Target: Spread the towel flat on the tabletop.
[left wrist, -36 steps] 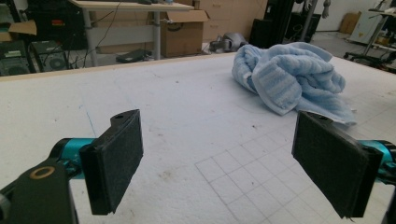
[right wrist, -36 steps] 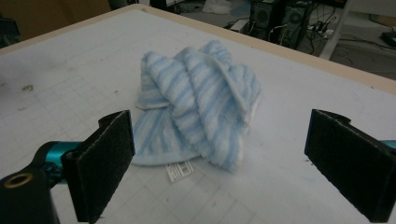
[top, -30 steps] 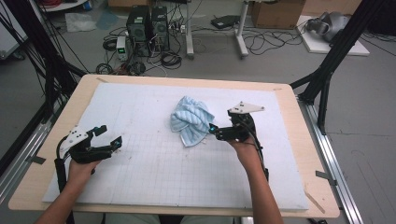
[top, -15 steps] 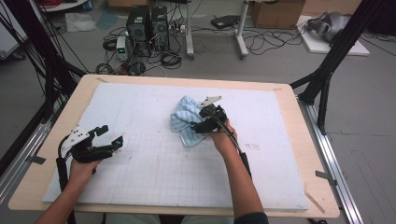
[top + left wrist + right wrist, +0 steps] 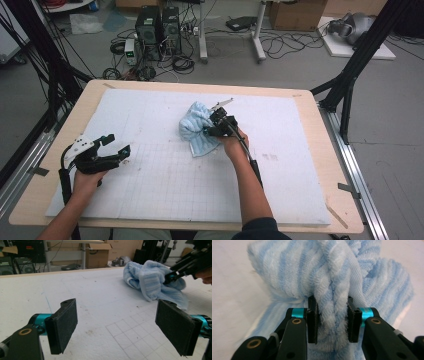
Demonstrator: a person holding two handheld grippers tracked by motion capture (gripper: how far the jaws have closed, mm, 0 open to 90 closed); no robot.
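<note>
A crumpled light-blue striped terry towel [image 5: 196,128] lies heaped near the middle of the white gridded foam mat [image 5: 150,190], slightly towards the far side. The right gripper [image 5: 206,131] meets it from the right; its jaws have just been closing, and the black pads [image 5: 312,319] now pinch a thick fold of the towel between them (the pile bulges over both pads). The left gripper [image 5: 116,143] sits near the mat's left edge, well apart from the towel, jaws spread wide with nothing between.
</note>
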